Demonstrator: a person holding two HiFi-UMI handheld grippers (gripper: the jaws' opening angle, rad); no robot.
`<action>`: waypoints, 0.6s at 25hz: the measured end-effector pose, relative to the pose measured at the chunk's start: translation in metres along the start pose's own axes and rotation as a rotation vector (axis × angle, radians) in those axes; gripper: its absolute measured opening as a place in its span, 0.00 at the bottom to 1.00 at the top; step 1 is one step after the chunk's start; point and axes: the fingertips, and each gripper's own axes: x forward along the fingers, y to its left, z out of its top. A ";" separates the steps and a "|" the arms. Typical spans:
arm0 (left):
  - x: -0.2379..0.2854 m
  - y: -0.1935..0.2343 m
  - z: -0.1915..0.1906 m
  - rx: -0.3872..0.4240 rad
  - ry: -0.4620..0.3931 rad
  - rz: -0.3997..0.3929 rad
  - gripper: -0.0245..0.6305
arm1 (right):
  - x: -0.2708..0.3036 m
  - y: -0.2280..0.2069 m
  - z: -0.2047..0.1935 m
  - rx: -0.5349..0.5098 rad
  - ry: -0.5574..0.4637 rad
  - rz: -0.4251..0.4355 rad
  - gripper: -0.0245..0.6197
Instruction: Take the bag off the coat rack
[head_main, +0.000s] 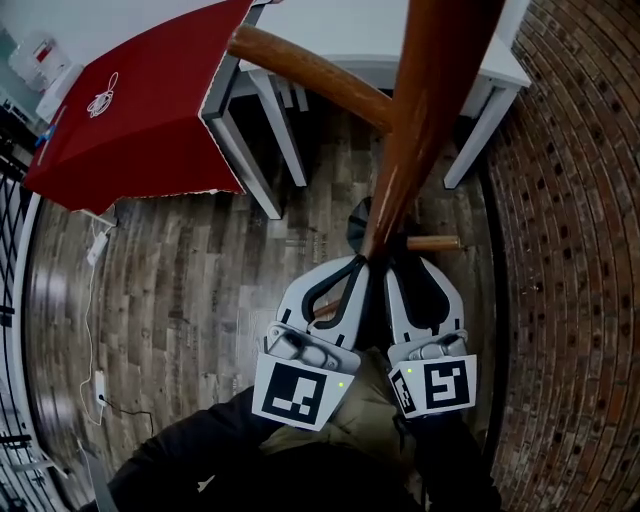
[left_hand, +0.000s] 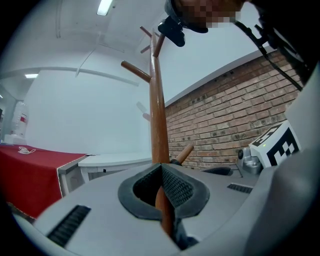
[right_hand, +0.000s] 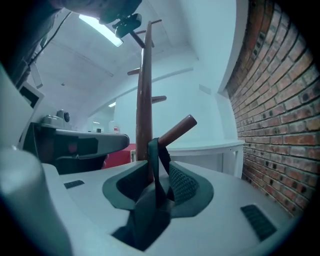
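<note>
Brick wall (head_main: 570, 250) beside coat rack (head_main: 430, 100); my left tongs (left_hand: 161, 172) clenched, right tongs (right_hand: 160, 170) released around bag strap (right_hand: 147, 210). Strap looks hooked on peg (right_hand: 180, 127): could snag, tipping rack.

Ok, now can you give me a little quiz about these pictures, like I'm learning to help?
1. True or false: the wall beside the coat rack is made of brick.
2. What colour is the cloth at the left of the head view? A blue, B red, C yellow.
3. What runs between the jaws of the right claw?

Key:
1. True.
2. B.
3. A dark strap that hangs from a peg of the coat rack.
</note>
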 end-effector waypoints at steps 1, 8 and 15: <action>0.001 0.001 -0.002 0.006 0.005 -0.004 0.05 | 0.002 -0.001 -0.002 -0.005 0.009 -0.011 0.22; -0.001 0.003 -0.001 0.011 -0.010 -0.003 0.05 | 0.006 -0.001 -0.016 -0.025 0.090 -0.037 0.16; -0.006 -0.004 0.003 0.022 -0.010 -0.004 0.05 | 0.002 0.001 -0.012 0.030 0.091 -0.008 0.07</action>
